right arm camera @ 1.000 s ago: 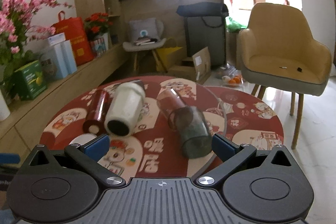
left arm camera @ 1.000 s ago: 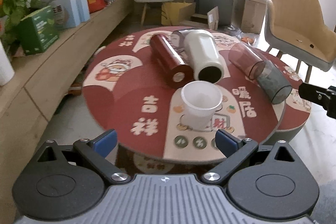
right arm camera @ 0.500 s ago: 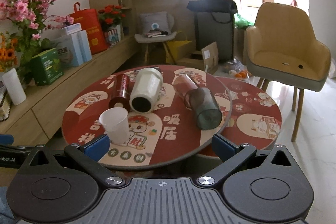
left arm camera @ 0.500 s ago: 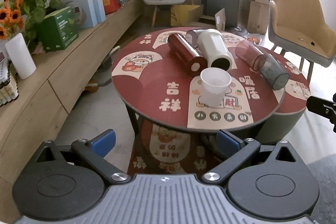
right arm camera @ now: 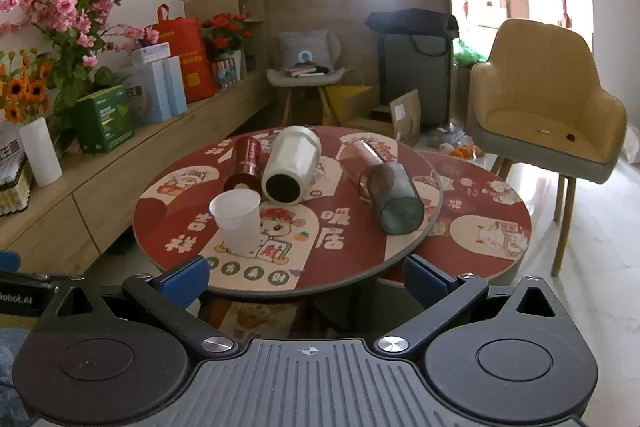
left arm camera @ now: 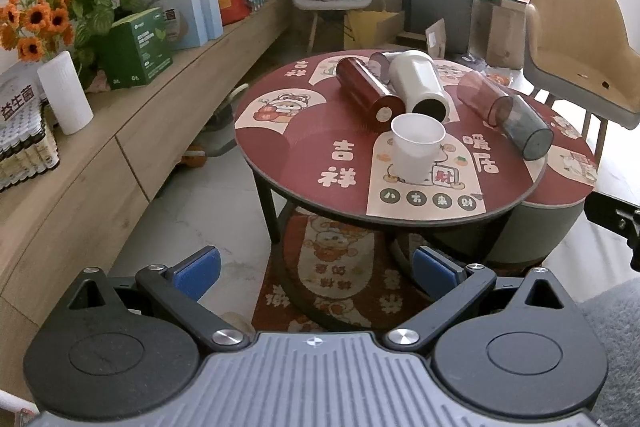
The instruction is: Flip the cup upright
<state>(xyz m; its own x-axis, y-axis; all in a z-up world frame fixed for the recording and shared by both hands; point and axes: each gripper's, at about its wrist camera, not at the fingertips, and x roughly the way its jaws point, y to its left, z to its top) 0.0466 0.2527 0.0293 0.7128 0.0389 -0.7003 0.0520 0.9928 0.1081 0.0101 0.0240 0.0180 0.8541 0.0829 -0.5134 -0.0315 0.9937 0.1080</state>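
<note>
Your left hand-held gripper [left arm camera: 316, 267] is wide open w/ nothing between the blue pads [left arm camera: 197, 265], held off the near edge of the round red table [left arm camera: 304, 151], well short of anything on it. Your right hand-held gripper [right arm camera: 306, 277] is the same: jaws spread, empty, hanging at the table's near rim; its tip shows at the far right of the left wrist view.

The white plastic cup [left arm camera: 416, 147] stands upright, mouth up, on the cream panel w/ the cartoon print near the front-centre of the table. From the right wrist view the cup [right arm camera: 236, 221] sits left of centre, just beyond that gripper's left pad.

Behind the cup, 4 more vessels lie on their sides:
- red tumbler [left arm camera: 366, 93], its end facing you, just behind the cup; can't tell if they touch.
- white tumbler [left arm camera: 420, 85], dark open mouth toward you, lying alongside the red one on its right.
- clear pinkish cup [left arm camera: 482, 99], further right.
- dark smoky glass [left arm camera: 526, 129] in line w/ the pinkish cup, their ends meeting, nearest the right edge.

A lower red round table [right arm camera: 480, 211] tucks in at the right, a beige armchair [right arm camera: 548, 111] beyond it. Wooden bench [left arm camera: 132, 131] on the left carries a green box [left arm camera: 136, 49], a white cylinder [left arm camera: 66, 93] and flowers [left arm camera: 36, 23].
</note>
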